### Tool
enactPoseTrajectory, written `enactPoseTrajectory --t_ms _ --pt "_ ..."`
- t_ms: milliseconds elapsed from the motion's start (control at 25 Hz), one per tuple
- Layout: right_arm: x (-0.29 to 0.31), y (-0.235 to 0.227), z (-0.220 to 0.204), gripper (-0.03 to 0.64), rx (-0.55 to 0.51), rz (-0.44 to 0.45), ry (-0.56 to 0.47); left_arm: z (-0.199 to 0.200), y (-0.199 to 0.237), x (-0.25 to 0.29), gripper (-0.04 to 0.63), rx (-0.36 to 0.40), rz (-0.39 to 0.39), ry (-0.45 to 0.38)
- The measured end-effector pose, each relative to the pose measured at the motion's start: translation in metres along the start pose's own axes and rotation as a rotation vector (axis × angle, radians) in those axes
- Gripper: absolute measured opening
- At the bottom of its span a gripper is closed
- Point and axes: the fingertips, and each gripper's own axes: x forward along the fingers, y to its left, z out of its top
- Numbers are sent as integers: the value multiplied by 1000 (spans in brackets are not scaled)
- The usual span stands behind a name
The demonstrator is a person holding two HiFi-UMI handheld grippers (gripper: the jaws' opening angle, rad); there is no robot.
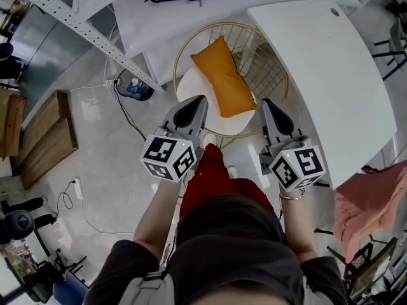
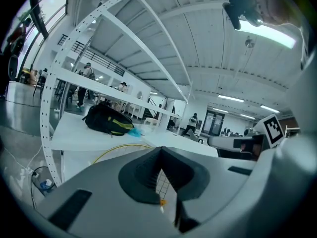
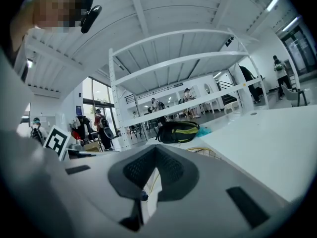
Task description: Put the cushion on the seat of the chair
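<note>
On the chair's seat the cushion lay askew; it could slip off, since the left tool and right tool were clenched empty, apart from it.

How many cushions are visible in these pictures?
1: the orange cushion lies on the seat of the wire chair. No other shows; the table may hide more.
</note>
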Motion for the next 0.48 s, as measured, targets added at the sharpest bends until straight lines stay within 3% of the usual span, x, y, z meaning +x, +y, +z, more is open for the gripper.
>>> enactPoseTrajectory --t_ms 200,480 --pt "-21 -6 14 17 -9 -11 -37 5 -5 -9 11 -52 15 -35" --pt "-25 -6 22 17 -23 10 -68 15 -13 -11 11 -2 29 -52"
